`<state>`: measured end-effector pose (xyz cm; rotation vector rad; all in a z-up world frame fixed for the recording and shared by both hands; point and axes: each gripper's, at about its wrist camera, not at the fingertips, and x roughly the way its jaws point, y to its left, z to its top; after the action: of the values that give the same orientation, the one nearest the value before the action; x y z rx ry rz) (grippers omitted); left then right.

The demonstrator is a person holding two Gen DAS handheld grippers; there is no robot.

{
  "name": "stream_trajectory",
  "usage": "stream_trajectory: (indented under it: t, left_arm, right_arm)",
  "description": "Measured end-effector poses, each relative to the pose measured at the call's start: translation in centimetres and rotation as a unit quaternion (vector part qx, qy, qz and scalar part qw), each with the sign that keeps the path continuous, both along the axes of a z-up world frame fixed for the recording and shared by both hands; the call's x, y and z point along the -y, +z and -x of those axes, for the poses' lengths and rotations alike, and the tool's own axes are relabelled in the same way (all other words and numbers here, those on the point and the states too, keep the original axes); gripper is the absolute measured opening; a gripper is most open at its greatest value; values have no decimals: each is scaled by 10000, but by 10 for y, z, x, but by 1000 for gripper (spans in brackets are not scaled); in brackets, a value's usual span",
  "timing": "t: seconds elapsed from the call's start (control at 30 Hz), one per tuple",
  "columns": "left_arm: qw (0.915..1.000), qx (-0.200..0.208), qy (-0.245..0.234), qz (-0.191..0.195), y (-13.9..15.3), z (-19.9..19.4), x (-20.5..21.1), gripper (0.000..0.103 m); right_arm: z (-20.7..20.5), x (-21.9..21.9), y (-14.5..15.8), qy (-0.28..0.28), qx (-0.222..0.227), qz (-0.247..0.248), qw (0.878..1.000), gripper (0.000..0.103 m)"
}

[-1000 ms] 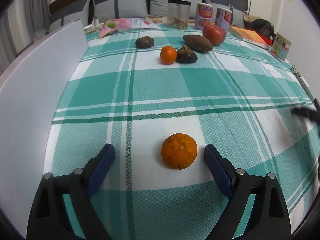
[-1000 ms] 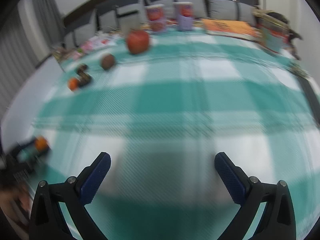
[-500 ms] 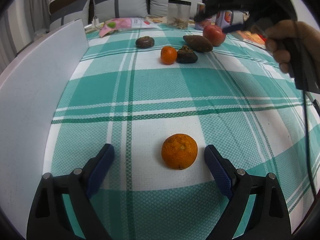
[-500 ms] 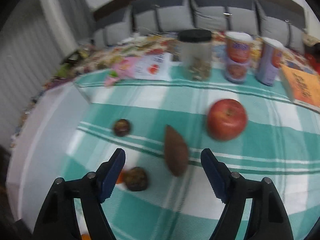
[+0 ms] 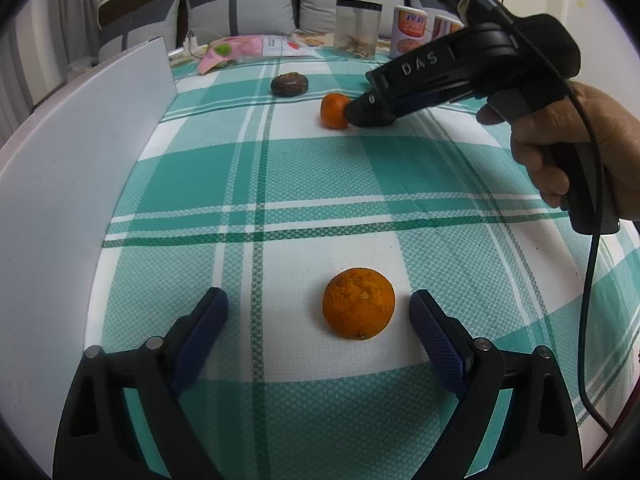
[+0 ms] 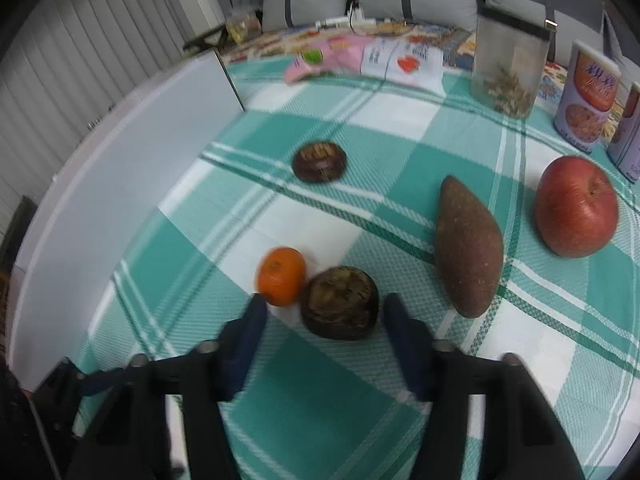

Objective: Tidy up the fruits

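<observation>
A large orange (image 5: 358, 303) lies on the green checked cloth between the open jaws of my left gripper (image 5: 318, 312), nearer the right finger. My right gripper (image 6: 322, 312) is open, its jaws on either side of a dark brown round fruit (image 6: 340, 302) that touches a small orange (image 6: 281, 276). The small orange (image 5: 335, 110) and the right gripper's body (image 5: 460, 76) also show in the left wrist view. A second dark round fruit (image 6: 319, 161), a brown pointed fruit (image 6: 468, 256) and a red apple (image 6: 576, 206) lie beyond.
A white board (image 5: 72, 168) stands along the left side of the cloth. A clear jar (image 6: 510, 72), printed cans (image 6: 590, 96) and a pink packet (image 6: 324, 58) stand at the far edge. Grey cushions (image 5: 240, 4) are behind.
My right gripper has come down to the far group of fruit, narrowed, and now brackets the dark round fruit. The left gripper and large orange have not moved.
</observation>
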<state>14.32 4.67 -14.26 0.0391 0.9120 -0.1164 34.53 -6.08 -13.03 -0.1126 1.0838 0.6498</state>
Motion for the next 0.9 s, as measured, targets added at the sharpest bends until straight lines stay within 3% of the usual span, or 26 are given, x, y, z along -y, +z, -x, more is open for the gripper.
stream_trajectory:
  t: [0.4,0.43,0.57,0.7,0.9]
  left_arm:
    - [10000,-2,0,1,0,0,0,93]
    - [10000,-2,0,4,0,0,-1,93]
    - [9998,-13,-51,187,1,0,-4,95]
    - [9983,-186,-138,543,6,2,-15,95]
    - [9985,-234,-4,502,13,2,-9,91]
  right_arm:
    - [0,-2,-3,133,256,327,9990,53]
    - [-1,-5,-3,126,260,321,9991,42]
    - [4,0,-1,-44,58,22,10000,42]
    - [42,29,11,-185,-121,-280,9994,42]
    - [126,102,7,-730,-434,-550,9949,42]
